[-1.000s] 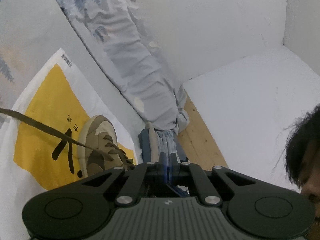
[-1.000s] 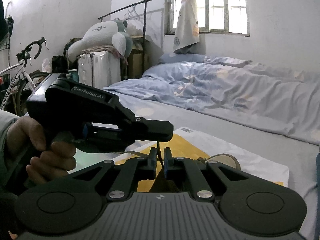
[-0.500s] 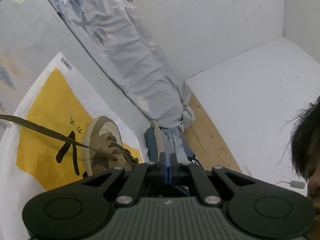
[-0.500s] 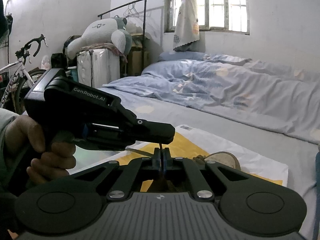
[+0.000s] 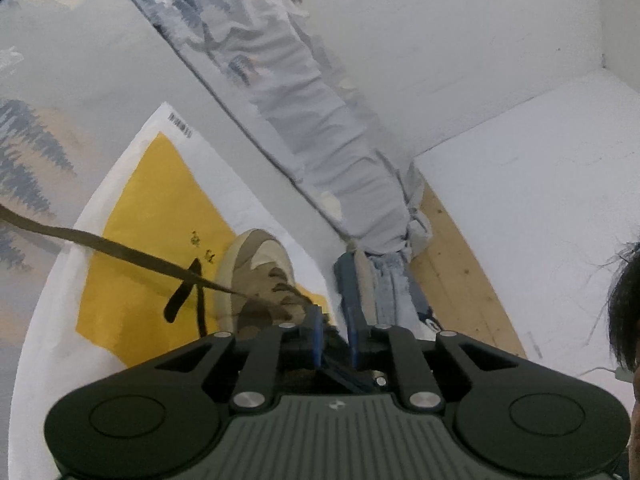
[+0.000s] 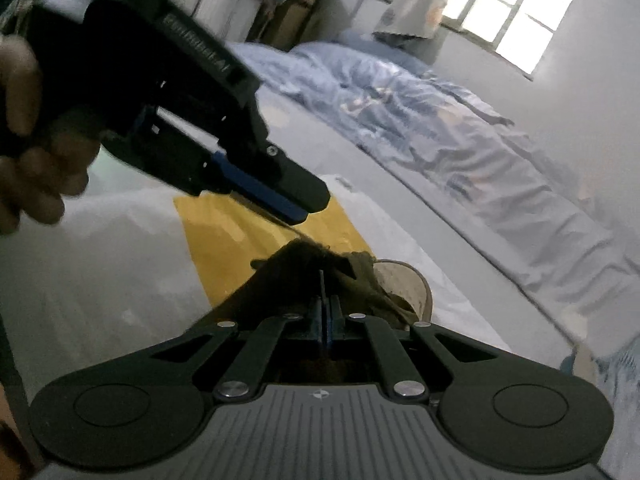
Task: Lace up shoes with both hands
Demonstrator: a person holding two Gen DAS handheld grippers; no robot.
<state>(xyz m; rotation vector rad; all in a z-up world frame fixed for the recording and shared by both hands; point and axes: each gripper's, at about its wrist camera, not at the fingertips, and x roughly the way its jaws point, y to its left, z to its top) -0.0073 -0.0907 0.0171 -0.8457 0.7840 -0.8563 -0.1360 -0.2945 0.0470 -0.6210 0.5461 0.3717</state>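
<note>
A tan suede shoe (image 5: 256, 276) sits on a yellow-and-white plastic bag (image 5: 152, 216) spread over a bed, just ahead of the left gripper (image 5: 335, 338), whose jaws are opening with no lace visibly pressed between the blue pads. A flat brown lace (image 5: 120, 250) runs taut from the shoe's eyelets away to the left of that tool. Seen from the other hand, the right gripper (image 6: 327, 320) is clenched, a thin dark strand rising from between its closed fingers that appears to be the lace, though blur leaves this uncertain; the shoe's tongue and collar (image 6: 316, 268) lie directly ahead of it, and the left gripper (image 6: 296, 204) hangs above and beyond, held in a hand (image 6: 36, 152). The lace looks light, limp and flat, likely to slip or twist unless pinched near its stiff tip, which is the best hold. The shoe itself seems light enough to slide on the slick bag when pulled.
</note>
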